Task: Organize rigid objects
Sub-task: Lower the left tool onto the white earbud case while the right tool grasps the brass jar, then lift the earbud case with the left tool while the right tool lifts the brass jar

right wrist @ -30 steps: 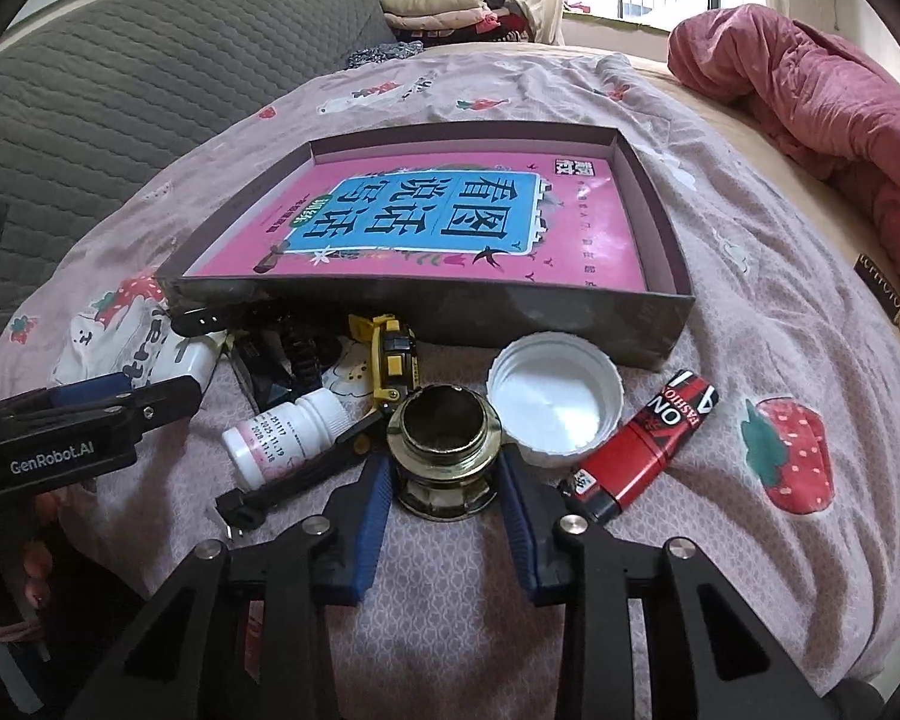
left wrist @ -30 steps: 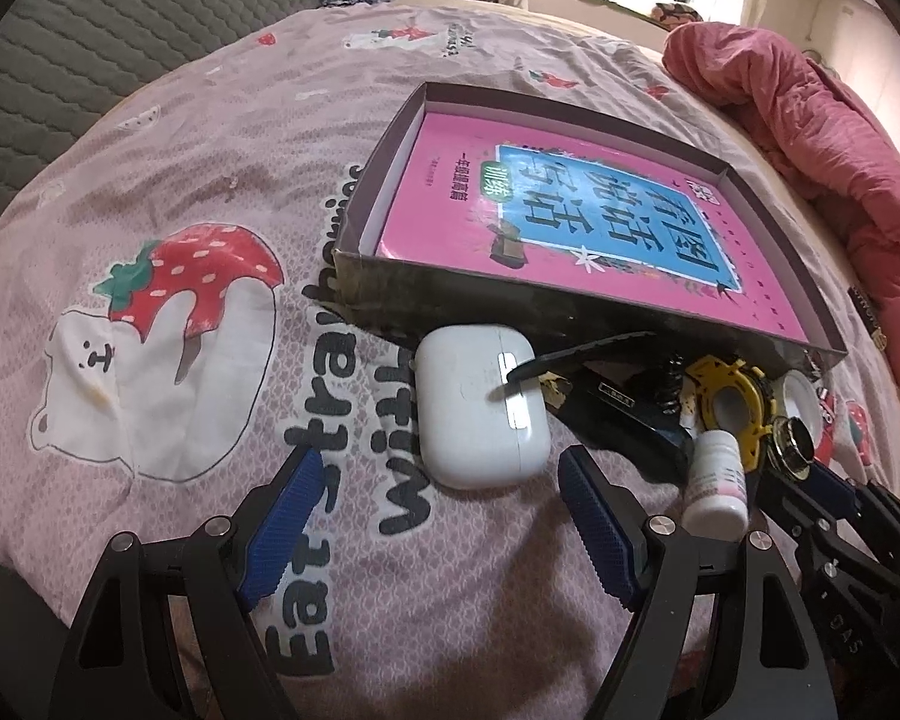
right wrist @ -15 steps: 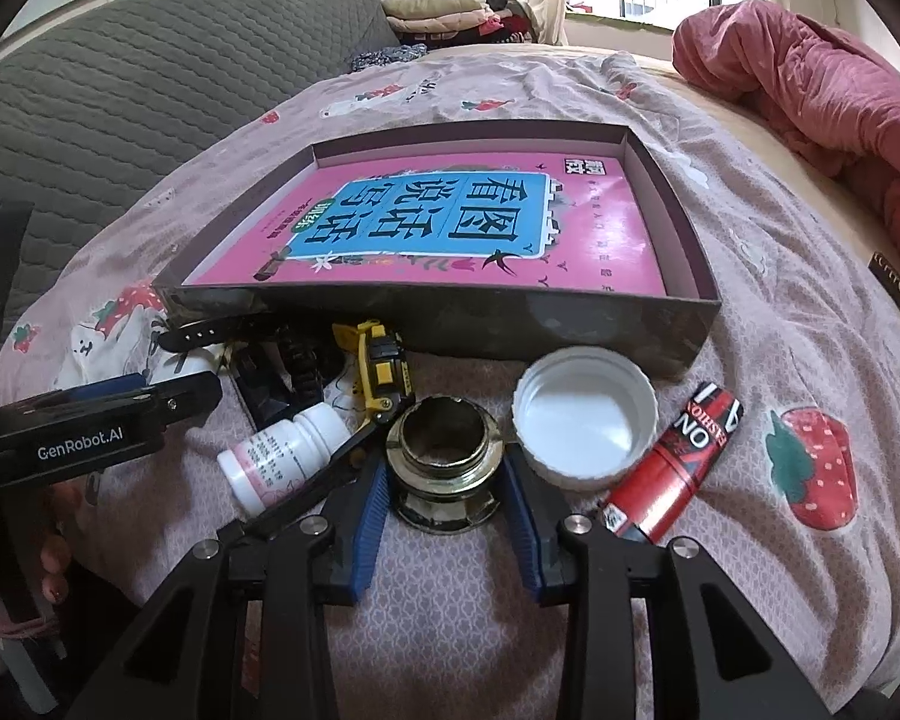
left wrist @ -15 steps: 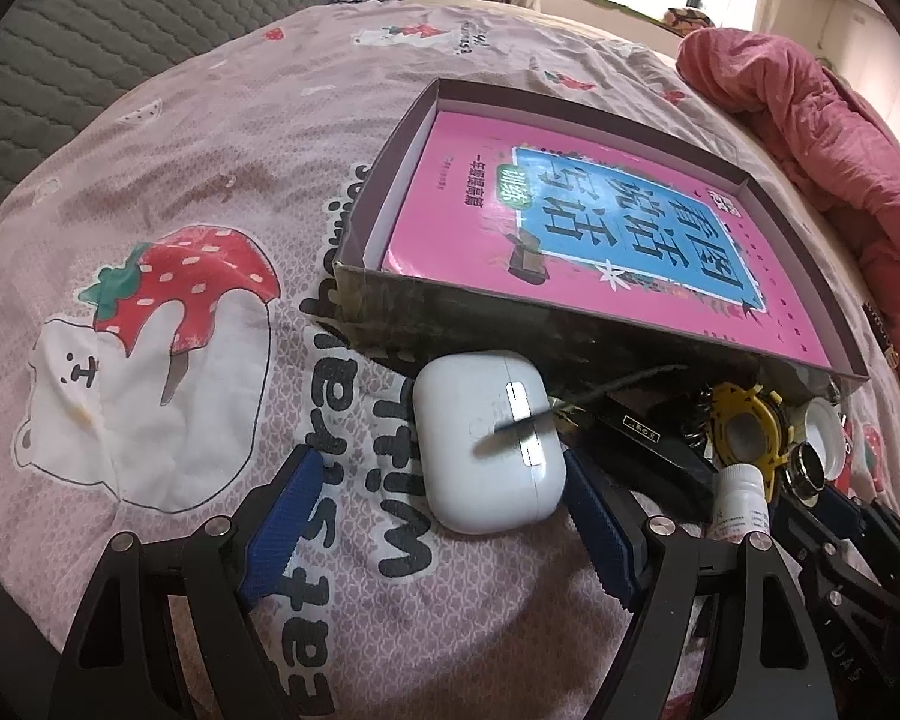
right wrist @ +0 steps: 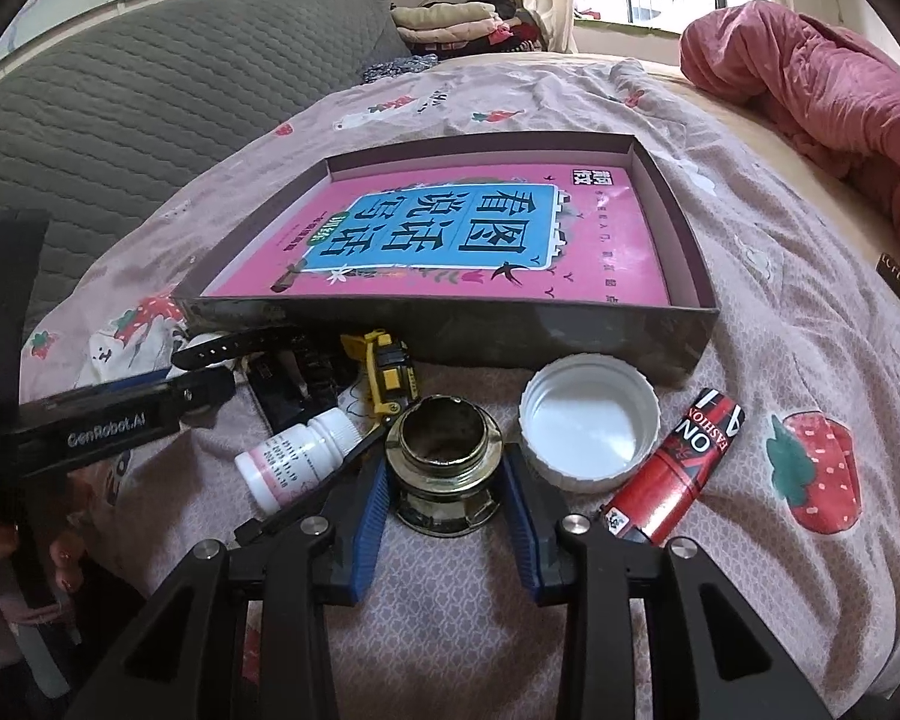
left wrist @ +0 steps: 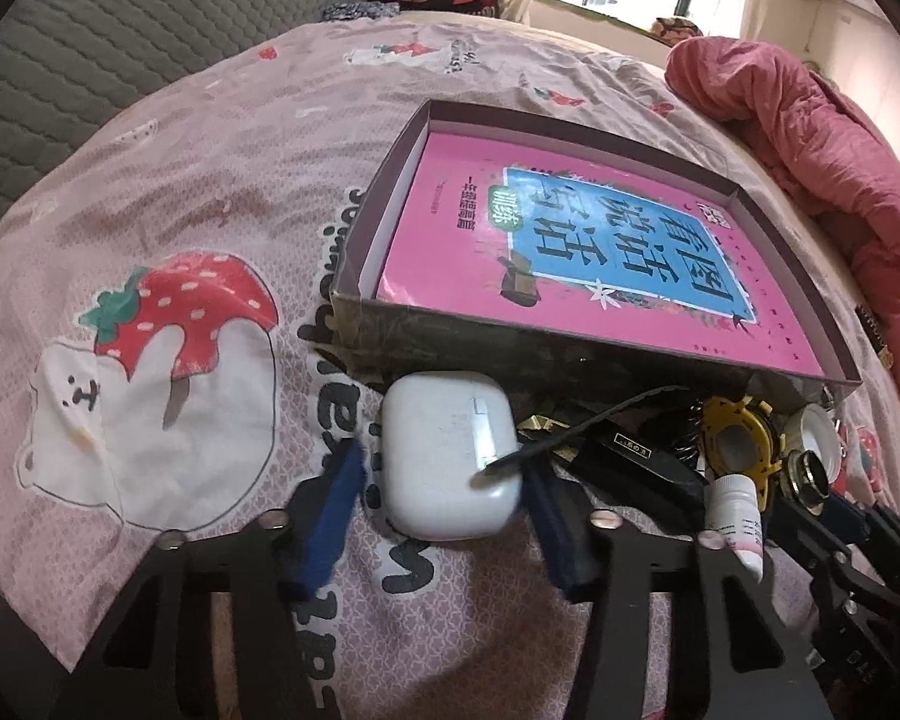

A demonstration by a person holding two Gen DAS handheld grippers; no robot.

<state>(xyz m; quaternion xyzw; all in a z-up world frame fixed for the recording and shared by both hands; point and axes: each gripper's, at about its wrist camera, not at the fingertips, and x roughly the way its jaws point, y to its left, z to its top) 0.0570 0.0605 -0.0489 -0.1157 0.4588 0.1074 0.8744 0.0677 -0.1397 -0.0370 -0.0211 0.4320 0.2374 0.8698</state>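
**Two grippers set around objects in front of the box**

The left gripper (left wrist: 444, 498) is placed around a white earbud case (left wrist: 450, 456) lying on the pink bedsheet (left wrist: 168, 180), just in front of the near wall of a shallow dark box (left wrist: 384, 204). Its jaws have just been closing, with the case between them; the blue pads (left wrist: 330, 510) are blurred, and whether they press on the case cannot be told. A thin black strap (left wrist: 576, 429) is laid across the case's right edge.

The right gripper (right wrist: 444, 483) is seen with its blue pads against both sides of a round brass fitting (right wrist: 444, 459), which stands upright on the sheet. Beside the fitting, a white bottle cap (right wrist: 591, 423) lies open side up on the right, and a red lighter (right wrist: 675, 468) lies further right. A small white pill bottle (right wrist: 297, 456) lies on its side to the left, near a yellow tape measure (right wrist: 387, 369).

Inside the box a pink book (right wrist: 450, 240) lies flat. A crumpled red quilt (right wrist: 810, 78) is seen at the far right of the bed
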